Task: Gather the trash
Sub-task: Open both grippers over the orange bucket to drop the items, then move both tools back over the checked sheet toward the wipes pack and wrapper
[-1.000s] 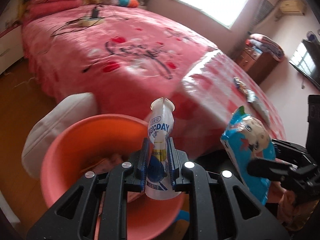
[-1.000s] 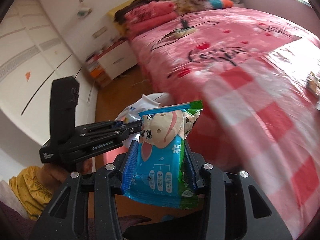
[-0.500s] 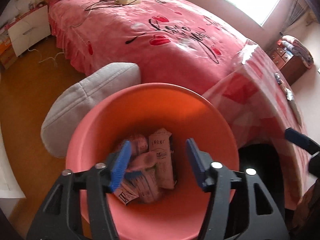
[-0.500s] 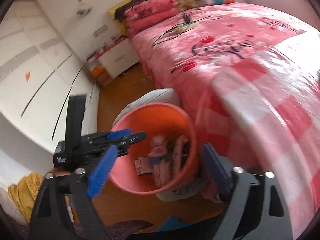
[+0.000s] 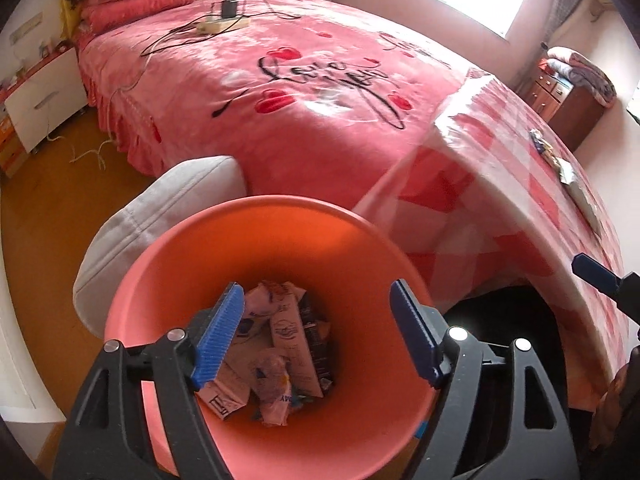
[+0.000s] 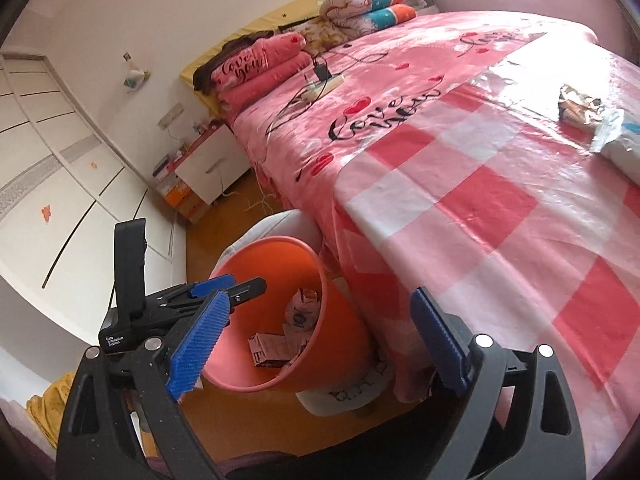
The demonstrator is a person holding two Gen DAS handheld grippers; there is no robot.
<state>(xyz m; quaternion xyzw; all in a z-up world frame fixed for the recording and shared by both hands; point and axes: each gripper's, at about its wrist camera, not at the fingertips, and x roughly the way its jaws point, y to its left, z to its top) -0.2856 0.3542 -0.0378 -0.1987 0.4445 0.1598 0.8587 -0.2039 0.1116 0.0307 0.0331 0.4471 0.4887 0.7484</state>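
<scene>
An orange-pink bin (image 5: 192, 264) stands on the floor by the bed and holds several wrappers and cartons (image 5: 280, 352). My left gripper (image 5: 316, 336) is open and empty, right over the bin's mouth. My right gripper (image 6: 316, 344) is open and empty, higher up and to the bin's right; the bin (image 6: 340, 320) and the left gripper (image 6: 224, 292) show in its view. More wrappers (image 6: 580, 108) lie on the checked plastic sheet (image 6: 480, 208) on the bed, also seen in the left wrist view (image 5: 560, 160).
A grey-white cushion (image 5: 160, 216) leans behind the bin. The pink bed (image 5: 304, 92) carries a power strip with cables (image 5: 220, 24). A white bedside drawer (image 6: 208, 164) and wardrobe (image 6: 60, 160) stand at left. A wooden dresser (image 5: 568, 96) is at far right.
Both grippers opened. The white pouch from the left and the blue wipes pack from the right dropped into the bin. The right gripper has since drawn back and up.
</scene>
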